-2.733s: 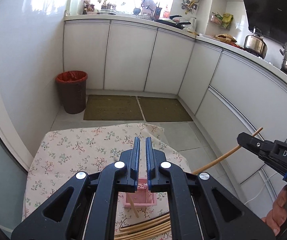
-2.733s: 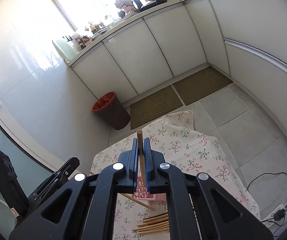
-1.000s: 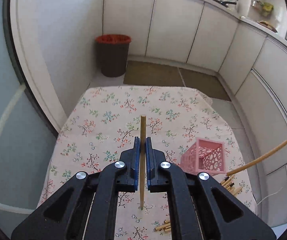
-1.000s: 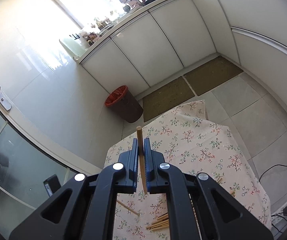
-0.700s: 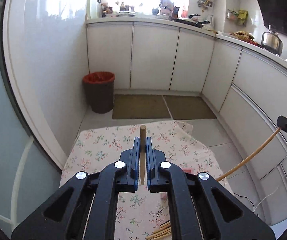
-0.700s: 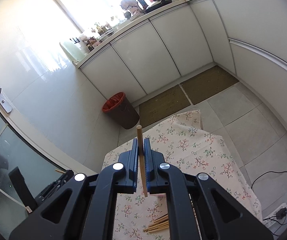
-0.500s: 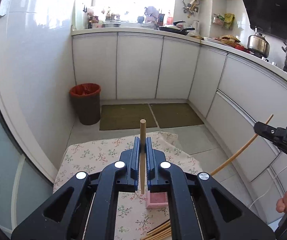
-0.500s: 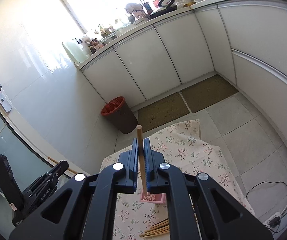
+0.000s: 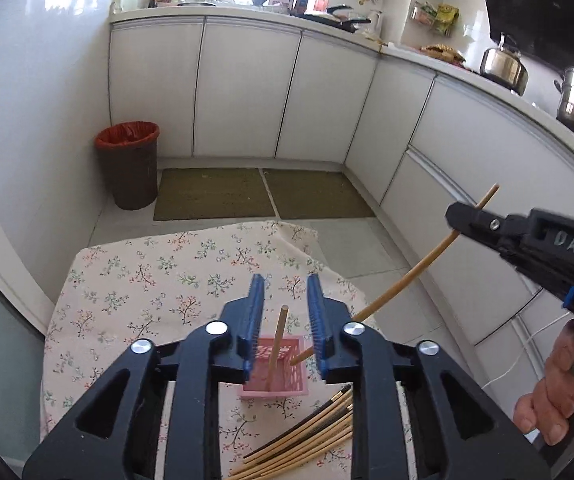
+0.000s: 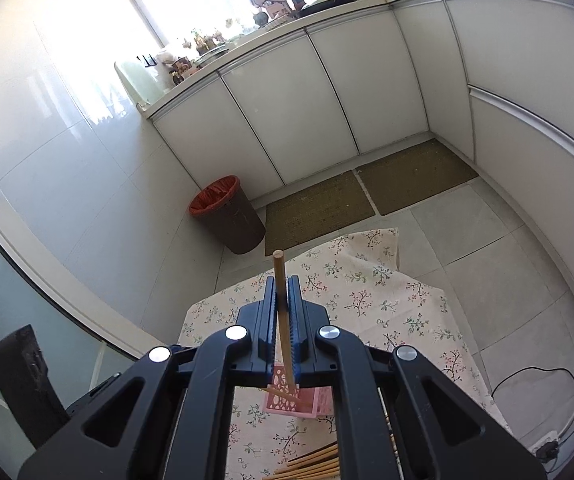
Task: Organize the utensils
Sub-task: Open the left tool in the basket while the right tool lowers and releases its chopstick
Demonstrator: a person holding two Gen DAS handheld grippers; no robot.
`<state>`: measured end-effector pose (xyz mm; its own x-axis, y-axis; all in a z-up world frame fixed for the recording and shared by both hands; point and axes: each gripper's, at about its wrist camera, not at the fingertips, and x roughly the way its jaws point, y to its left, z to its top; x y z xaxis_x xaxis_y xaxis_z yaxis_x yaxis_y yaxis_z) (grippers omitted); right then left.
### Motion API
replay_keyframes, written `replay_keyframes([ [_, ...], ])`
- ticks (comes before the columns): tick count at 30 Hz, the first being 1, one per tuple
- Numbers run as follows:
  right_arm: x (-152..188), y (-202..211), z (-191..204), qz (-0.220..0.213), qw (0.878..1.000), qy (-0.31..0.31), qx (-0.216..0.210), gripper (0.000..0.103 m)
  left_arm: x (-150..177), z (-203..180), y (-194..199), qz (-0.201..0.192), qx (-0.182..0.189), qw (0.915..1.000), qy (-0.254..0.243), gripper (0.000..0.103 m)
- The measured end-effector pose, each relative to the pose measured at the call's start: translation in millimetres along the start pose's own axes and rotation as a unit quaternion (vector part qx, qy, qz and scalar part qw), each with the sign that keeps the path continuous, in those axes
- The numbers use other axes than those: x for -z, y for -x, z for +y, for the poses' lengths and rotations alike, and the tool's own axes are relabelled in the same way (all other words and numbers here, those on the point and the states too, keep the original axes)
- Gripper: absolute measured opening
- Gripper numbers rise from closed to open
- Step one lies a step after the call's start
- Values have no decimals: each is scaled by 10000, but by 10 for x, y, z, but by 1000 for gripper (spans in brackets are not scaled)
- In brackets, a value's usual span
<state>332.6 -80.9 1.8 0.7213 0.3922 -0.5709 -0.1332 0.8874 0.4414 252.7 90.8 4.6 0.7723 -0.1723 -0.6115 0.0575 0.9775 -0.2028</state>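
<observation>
the left tongs (image 9: pixel 285 312) have just been opening and are now standing spread, their blue pads clear of the chopstick (image 9: pixel 275 350) between them, which is standing nearly upright with its lower end inside the pink basket (image 9: pixel 277 378) on the flowered tablecloth (image 9: pixel 147 280). the right tongs (image 10: pixel 283 300) are pressed together on a second chopstick (image 10: pixel 283 320), pinching it partway along; its long axis is slanting down toward the left, its lower tip reaching the basket's right edge. the basket is lying just below both pairs of tongs, so the right hand looks to be the one lowering next. counted: one basket, two chopsticks at it, and a loose pile (image 9: pixel 307 440) of roughly eight more lying on the cloth just beside the basket.
</observation>
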Motion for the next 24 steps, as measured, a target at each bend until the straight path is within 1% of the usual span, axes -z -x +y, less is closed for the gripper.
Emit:
replay_keyframes([
  [4, 11, -103, -8, 47, 10000, 16, 34, 6, -101, 88, 237, -330, 10, 9993, 178, 29],
  [6, 22, -141, 10, 57, 10000, 37, 49, 6, -141, 120, 324, -444, -23, 9987, 237, 32],
  [9, 50, -235, 43, 110, 9998, 119, 107, 6, -158, 184, 396, -519, -65, 9980, 363, 34],
  [11, 93, -335, 68, 186, 9996, 196, 96, 9, -146, 234, 383, -498, -122, 9978, 421, 34],
  [13, 163, -459, 99, 350, 9989, 297, -48, 11, -107, 279, 332, -424, -168, 9978, 472, 35],
  [15, 233, -515, 107, 418, 9985, 342, -12, 22, -50, 314, 287, -330, -208, 9980, 493, 35],
  [16, 261, -503, 103, 392, 9987, 341, -4, 31, -26, 323, 279, -307, -227, 9981, 481, 35],
  [17, 273, -473, 98, 362, 9988, 340, 6, 34, -10, 323, 275, -289, -244, 9983, 453, 35],
  [21, 307, -289, 79, 220, 9988, 405, 149, 35, 30, 299, 283, -244, -279, 9984, 424, 35],
  [23, 331, -165, 67, 119, 9985, 438, 292, 43, 44, 277, 300, -225, -244, 9985, 440, 36],
  [24, 344, -113, 55, 83, 9983, 442, 360, 45, 56, 253, 310, -216, -248, 9985, 439, 37],
])
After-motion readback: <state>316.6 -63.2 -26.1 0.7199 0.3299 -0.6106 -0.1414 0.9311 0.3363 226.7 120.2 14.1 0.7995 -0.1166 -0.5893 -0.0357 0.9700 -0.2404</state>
